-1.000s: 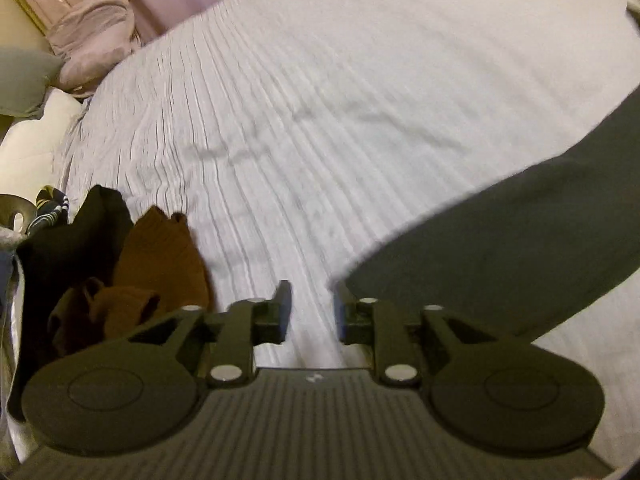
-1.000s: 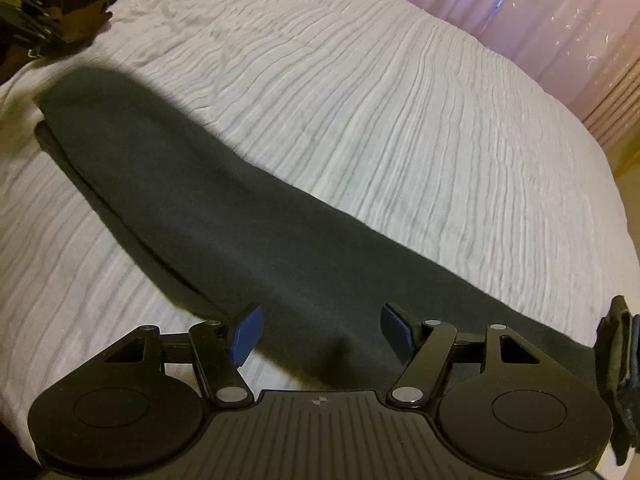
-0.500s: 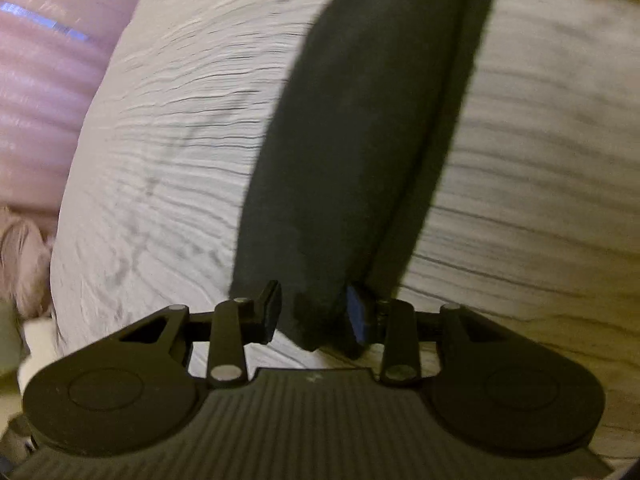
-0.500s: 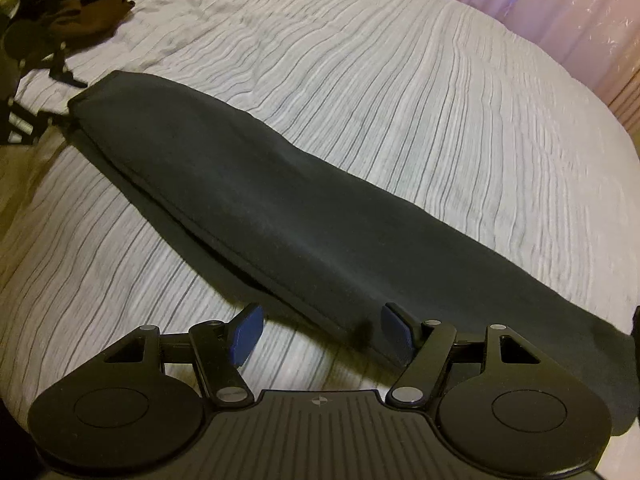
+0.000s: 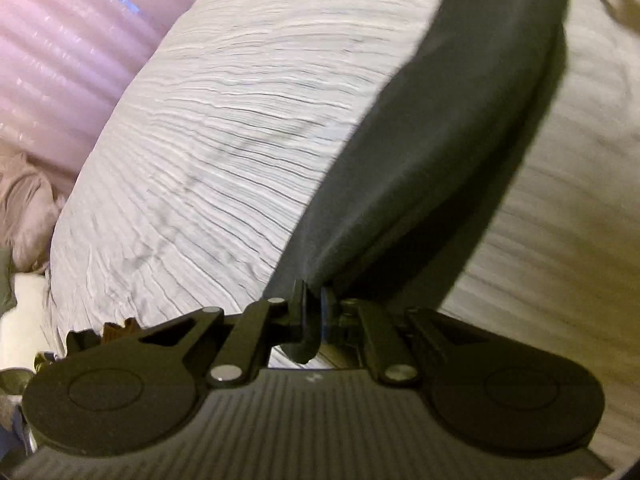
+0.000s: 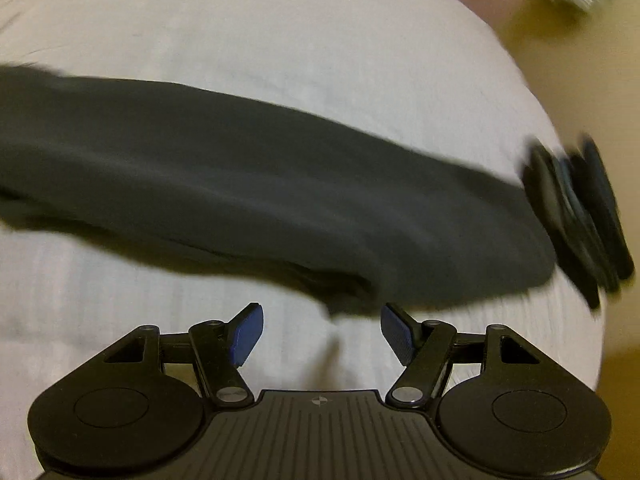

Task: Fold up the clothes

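A long dark grey garment [image 5: 448, 128] lies as a narrow folded strip across the white ribbed bedspread [image 5: 248, 128]. My left gripper [image 5: 313, 306] is shut on one end of it, with cloth pinched between the fingers. In the right wrist view the same garment [image 6: 248, 184] runs from left to right, and the left gripper [image 6: 576, 216] shows blurred at its right end. My right gripper [image 6: 322, 326] is open and empty, just in front of the garment's near edge.
Pink curtains [image 5: 60, 60] hang beyond the bed. A pinkish pillow [image 5: 24, 208] lies at the far left. A bit of brown clothing [image 5: 116, 326] peeks out beside the left gripper. Yellowish floor [image 6: 580, 52] shows past the bed's right edge.
My left gripper swung round to the garment's end and closed on it. My right gripper stayed open and shifted along the near edge; the view now moves fast and is blurred.
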`<state>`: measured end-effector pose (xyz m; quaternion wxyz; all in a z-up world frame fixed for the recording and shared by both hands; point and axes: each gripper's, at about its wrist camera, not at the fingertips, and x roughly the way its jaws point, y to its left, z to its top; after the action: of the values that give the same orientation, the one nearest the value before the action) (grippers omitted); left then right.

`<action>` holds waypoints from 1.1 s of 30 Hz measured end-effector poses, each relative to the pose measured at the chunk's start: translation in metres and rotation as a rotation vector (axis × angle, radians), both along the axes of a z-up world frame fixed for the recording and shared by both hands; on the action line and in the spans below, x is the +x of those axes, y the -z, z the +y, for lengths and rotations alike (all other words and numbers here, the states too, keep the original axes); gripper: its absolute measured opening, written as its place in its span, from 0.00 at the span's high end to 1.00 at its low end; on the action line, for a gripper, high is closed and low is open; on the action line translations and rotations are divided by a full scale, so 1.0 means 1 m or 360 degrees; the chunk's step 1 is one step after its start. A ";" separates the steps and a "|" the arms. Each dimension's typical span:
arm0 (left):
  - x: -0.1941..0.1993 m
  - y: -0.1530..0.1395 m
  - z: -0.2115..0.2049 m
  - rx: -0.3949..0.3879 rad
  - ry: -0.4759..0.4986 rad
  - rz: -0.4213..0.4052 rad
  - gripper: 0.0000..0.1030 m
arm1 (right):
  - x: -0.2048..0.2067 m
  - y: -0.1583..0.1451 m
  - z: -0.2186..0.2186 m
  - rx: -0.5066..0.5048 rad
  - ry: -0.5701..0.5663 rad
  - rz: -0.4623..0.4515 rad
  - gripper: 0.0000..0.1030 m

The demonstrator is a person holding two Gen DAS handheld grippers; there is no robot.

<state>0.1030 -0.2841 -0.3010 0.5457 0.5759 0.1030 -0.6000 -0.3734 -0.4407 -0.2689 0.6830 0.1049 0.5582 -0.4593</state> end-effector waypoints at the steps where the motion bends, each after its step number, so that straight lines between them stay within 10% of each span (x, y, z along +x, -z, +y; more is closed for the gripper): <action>1: 0.000 -0.002 -0.004 0.0003 -0.0004 -0.0004 0.95 | -0.008 0.005 -0.007 -0.0007 0.0052 -0.0032 0.34; 11: -0.011 0.007 -0.022 0.0177 0.0077 -0.0143 0.95 | -0.034 0.023 -0.050 -0.0280 0.0158 -0.0301 0.21; 33: -0.035 0.036 0.010 0.0381 0.0170 -0.0251 0.93 | -0.099 -0.005 -0.012 -0.0154 0.0275 -0.0032 0.21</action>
<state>0.0684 -0.2743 -0.3369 0.4468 0.6869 0.0997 -0.5645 -0.4727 -0.4528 -0.2638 0.6507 0.1241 0.5173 -0.5418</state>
